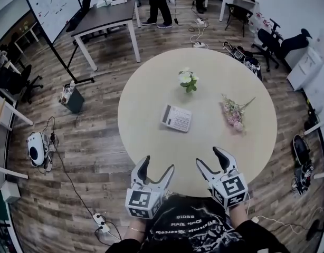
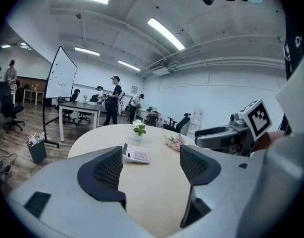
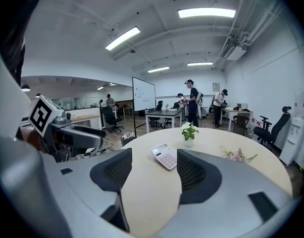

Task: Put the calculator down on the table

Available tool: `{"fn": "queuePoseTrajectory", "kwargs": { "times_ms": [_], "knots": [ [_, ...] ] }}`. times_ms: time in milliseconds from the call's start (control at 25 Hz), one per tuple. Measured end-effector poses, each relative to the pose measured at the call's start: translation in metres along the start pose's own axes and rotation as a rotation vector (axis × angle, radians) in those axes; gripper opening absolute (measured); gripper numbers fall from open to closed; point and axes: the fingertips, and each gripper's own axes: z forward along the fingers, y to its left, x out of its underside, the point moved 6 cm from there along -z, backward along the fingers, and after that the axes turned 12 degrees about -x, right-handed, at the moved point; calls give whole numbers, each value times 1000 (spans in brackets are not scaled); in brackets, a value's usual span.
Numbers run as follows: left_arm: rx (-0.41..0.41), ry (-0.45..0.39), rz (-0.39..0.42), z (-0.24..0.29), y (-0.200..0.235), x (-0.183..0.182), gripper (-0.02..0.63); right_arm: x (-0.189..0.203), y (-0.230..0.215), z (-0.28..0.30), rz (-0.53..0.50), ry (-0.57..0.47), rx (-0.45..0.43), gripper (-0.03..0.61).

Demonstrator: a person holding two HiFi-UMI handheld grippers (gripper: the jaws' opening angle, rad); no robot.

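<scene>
A white calculator (image 1: 176,117) lies flat near the middle of the round beige table (image 1: 151,141), with no gripper touching it. It also shows in the left gripper view as the calculator (image 2: 136,154) and in the right gripper view as the calculator (image 3: 165,157). My left gripper (image 1: 158,167) hovers open at the table's near edge, nothing between its jaws. Beside it my right gripper (image 1: 210,158) is open and empty too, well short of the calculator.
A small potted plant (image 1: 188,80) stands behind the calculator. A pink flower bunch (image 1: 233,111) lies to its right. Around the table are a whiteboard (image 1: 51,4), a desk (image 1: 106,17), office chairs (image 1: 273,41) and floor cables. People stand at the back.
</scene>
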Motion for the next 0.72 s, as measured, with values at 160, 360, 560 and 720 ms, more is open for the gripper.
{"fn": "queuePoseTrajectory", "kwargs": {
  "times_ms": [160,360,560,720],
  "knots": [
    [14,-16,6,0,1,-3,376,0,6,0,-16,-6,12,271],
    [84,-14,66,3,-7,3,342,6,8,1,-34,-3,58,138],
    [66,-38,73,2,-5,3,115,7,9,-5,-49,-27,79,8],
    [-11,-44,-19,5,4,4,20,6,10,-9,-94,-25,70,6]
  ]
}}
